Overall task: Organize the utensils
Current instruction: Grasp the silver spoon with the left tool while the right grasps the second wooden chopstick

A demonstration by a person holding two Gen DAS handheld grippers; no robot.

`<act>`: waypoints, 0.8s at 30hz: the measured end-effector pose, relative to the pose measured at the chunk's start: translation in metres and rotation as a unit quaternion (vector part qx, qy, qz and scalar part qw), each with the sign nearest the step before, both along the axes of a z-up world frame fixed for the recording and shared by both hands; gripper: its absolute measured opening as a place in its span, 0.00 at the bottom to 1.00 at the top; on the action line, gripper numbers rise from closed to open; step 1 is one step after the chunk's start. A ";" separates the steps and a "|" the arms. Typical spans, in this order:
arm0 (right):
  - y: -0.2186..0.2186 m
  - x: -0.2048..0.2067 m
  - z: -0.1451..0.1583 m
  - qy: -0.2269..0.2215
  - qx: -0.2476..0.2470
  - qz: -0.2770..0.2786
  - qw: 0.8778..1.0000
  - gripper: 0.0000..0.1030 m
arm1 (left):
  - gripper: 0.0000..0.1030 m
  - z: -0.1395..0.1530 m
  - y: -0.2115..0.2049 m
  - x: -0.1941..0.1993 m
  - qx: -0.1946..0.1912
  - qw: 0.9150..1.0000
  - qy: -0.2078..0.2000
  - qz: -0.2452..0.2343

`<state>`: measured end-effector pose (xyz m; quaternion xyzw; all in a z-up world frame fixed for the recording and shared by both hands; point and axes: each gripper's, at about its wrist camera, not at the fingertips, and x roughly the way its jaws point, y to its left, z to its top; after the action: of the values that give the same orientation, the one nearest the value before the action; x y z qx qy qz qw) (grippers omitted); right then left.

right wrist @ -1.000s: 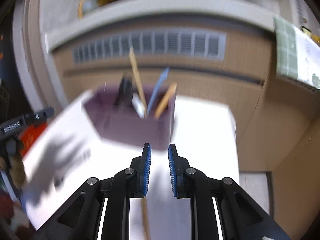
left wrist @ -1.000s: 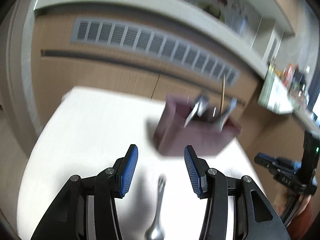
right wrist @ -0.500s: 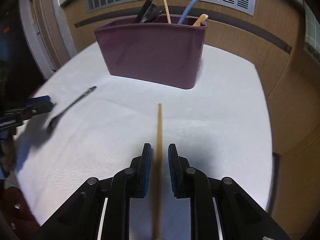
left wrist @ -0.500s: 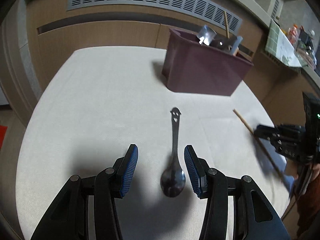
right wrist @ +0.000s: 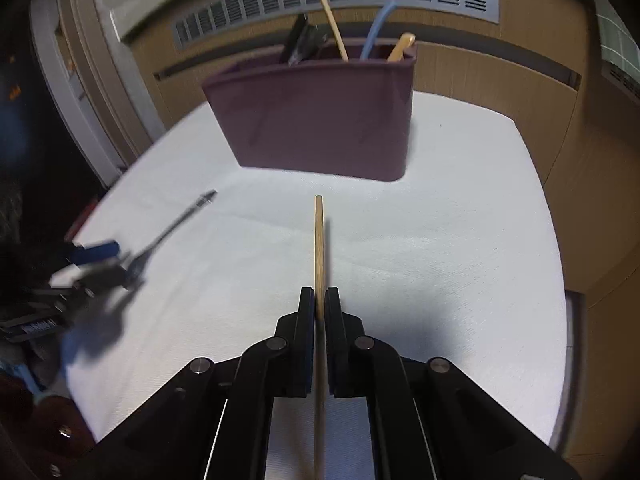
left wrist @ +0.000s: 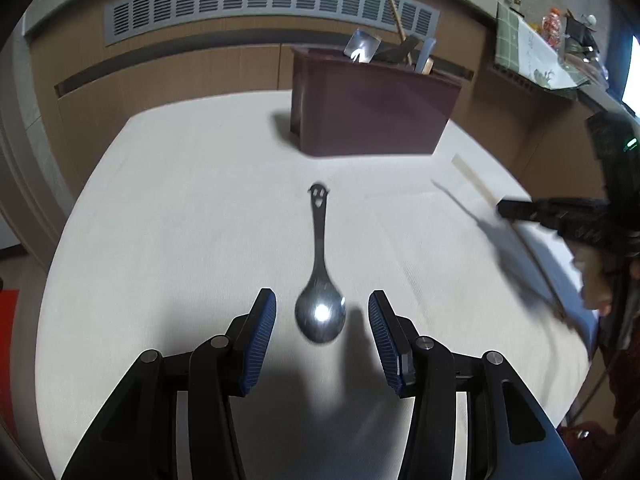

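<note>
A steel spoon [left wrist: 319,240] with a smiley cut-out handle lies on the white tablecloth [left wrist: 180,220]. Its bowl sits between the blue pads of my open left gripper [left wrist: 322,298], which do not touch it. My right gripper [right wrist: 319,294] has its jaws closing on a wooden chopstick [right wrist: 319,240], with the pads pressing its shaft. The chopstick points toward the maroon utensil holder [right wrist: 320,120]. From the right wrist view, the left gripper [right wrist: 100,264] shows blurred at the left by the spoon handle [right wrist: 180,220]. The left wrist view shows the right gripper [left wrist: 520,210] at the right edge.
The maroon holder [left wrist: 372,116] stands at the back of the table with several utensils upright in it. Behind it runs a wooden wall with a grey vent grille [left wrist: 260,0]. A cluttered counter [left wrist: 560,60] lies at the far right. The table edge [right wrist: 560,280] drops off at the right.
The right jaws, open around the chopstick half a second ago, have closed on it. The left gripper has come down toward the spoon, whose bowl now lies between its fingers.
</note>
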<state>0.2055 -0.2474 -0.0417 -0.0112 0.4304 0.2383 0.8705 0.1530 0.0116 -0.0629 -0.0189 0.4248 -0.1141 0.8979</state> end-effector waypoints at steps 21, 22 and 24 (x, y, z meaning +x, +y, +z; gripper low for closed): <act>0.023 -0.022 -0.017 0.010 -0.012 0.010 1.000 0.05 | 0.47 -0.007 -0.004 0.027 -0.003 0.999 0.020 0.044; 0.024 -0.021 -0.019 0.012 -0.015 0.011 1.000 0.05 | 0.46 -0.007 -0.003 0.028 -0.003 0.999 0.021 0.045; 0.025 -0.022 -0.021 0.015 -0.021 0.013 1.000 0.06 | 0.45 -0.007 -0.003 0.031 -0.002 0.999 0.025 0.047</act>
<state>0.1830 -0.2225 -0.0631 -0.0313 0.4480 0.2409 0.8604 0.1840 0.0081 -0.0700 -0.0436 0.4456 -0.0725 0.8912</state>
